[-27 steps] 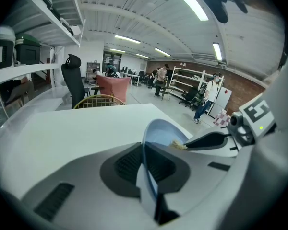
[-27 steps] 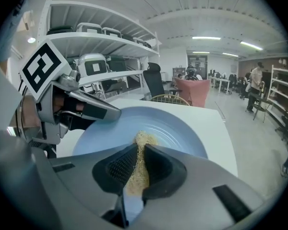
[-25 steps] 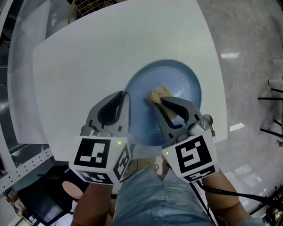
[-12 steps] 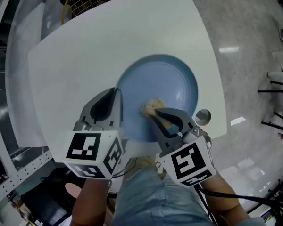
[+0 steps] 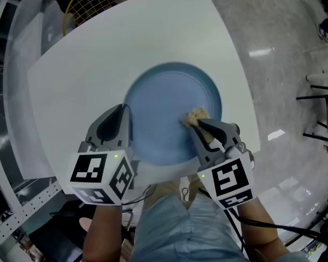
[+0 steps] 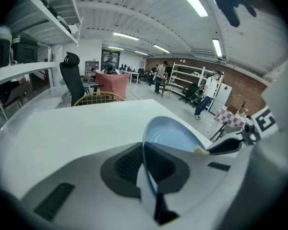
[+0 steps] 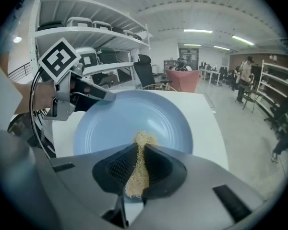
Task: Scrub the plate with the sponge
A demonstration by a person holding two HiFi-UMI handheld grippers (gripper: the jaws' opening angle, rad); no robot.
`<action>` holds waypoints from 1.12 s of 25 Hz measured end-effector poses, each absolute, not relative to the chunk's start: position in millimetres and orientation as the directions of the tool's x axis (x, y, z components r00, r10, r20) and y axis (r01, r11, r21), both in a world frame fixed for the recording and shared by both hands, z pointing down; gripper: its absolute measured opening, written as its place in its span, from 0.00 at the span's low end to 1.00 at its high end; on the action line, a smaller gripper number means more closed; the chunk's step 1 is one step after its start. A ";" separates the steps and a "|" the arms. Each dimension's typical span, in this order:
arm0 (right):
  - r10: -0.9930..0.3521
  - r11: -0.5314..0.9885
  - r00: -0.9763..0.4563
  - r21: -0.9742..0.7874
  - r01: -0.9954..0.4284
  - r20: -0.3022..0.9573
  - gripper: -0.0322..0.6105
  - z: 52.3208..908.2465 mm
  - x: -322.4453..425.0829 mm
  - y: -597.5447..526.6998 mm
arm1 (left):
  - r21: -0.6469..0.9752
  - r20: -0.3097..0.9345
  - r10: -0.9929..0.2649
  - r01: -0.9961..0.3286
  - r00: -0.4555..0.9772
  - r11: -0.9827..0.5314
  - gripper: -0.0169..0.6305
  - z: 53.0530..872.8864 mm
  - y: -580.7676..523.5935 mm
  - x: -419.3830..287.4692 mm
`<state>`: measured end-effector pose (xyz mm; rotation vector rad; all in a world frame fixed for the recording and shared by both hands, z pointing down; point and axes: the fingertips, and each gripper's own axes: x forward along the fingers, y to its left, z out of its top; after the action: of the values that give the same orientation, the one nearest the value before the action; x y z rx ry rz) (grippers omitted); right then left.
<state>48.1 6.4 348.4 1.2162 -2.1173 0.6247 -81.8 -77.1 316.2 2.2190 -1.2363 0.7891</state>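
plate [image 5: 164,105] in left tool [image 5: 122,116]; sponge [image 5: 195,115] in right tool [image 5: 201,124]

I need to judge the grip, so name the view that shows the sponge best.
Right gripper view: the sponge sits full-length, pinched between the jaws, over the blue plate. Head view: only a tuft at the right gripper's tip. Left gripper view: a distant speck.
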 end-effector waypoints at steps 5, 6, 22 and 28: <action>-0.641 0.426 -0.377 -0.099 -0.899 0.669 0.14 334.8 55.8 -4.8 | 0.133 0.696 -0.583 -0.873 0.419 -0.470 0.06 334.6 -79.4 -85.8; -0.643 0.423 -0.375 -0.099 -0.901 0.667 0.13 333.5 55.4 -6.2 | 0.133 0.698 -0.582 -0.874 0.417 -0.467 0.06 338.5 -80.2 -87.7; -0.646 0.408 -0.364 -0.100 -0.907 0.671 0.14 330.7 43.2 -20.3 | 0.127 0.729 -0.558 -0.880 0.396 -0.458 0.08 380.2 -84.5 -109.6; -0.675 0.410 -0.369 -0.091 -0.908 0.639 0.14 318.8 42.3 -23.1 | 0.076 0.697 -0.630 -0.909 0.342 -0.409 0.09 364.0 -81.3 -127.6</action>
<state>42.3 -23.1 318.8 1.3423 -2.1560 0.5974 -127.6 -81.3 364.0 2.1545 -1.3463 0.8166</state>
